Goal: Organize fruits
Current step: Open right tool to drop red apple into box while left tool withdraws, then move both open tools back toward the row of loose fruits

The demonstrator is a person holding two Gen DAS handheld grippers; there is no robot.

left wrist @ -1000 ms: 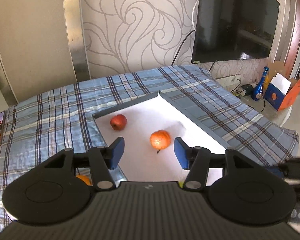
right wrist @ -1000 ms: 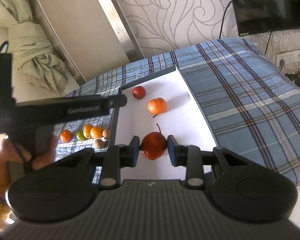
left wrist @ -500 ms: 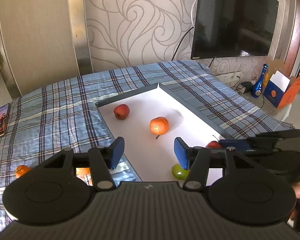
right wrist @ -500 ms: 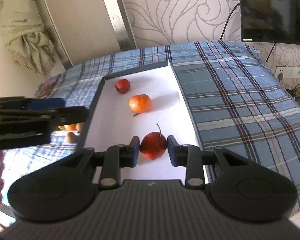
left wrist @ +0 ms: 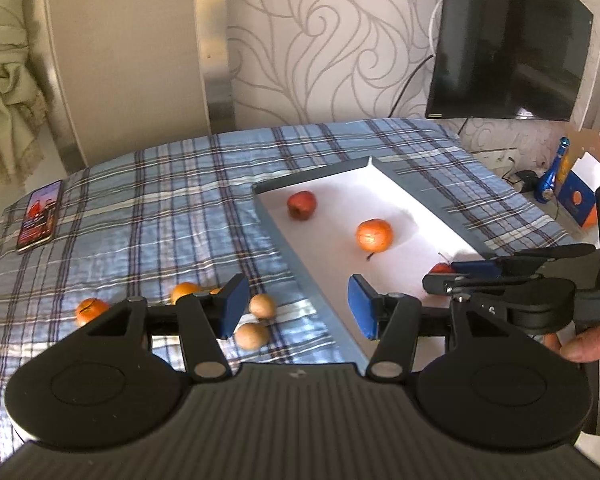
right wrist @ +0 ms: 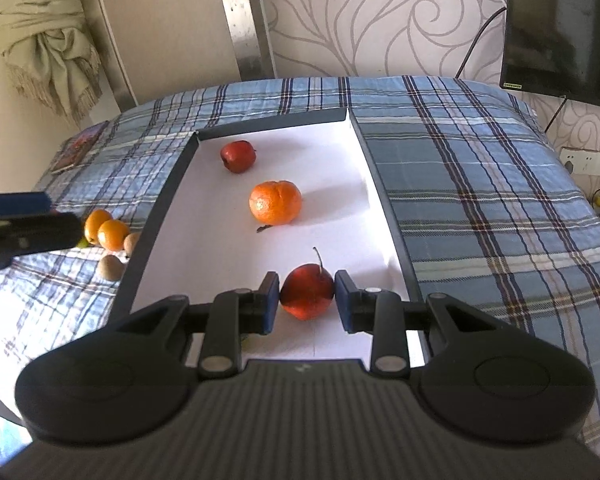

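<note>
Right wrist view: your right gripper (right wrist: 306, 298) clamps the red apple (right wrist: 307, 291) over the tray (right wrist: 384, 200); your left gripper (left wrist: 297, 306) is parted, empty, beside that tray.

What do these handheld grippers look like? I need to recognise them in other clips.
Both the left gripper and right gripper are matte black, with a ribbed body, two round discs, silver pivot pins and flat blue pads. No cables or sleeve show.

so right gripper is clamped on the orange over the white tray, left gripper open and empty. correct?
Not quite: the right gripper is clamped on the red apple, not the orange, which lies loose farther along the white tray; the right wrist view shows it. The left gripper is indeed open and empty.
</note>
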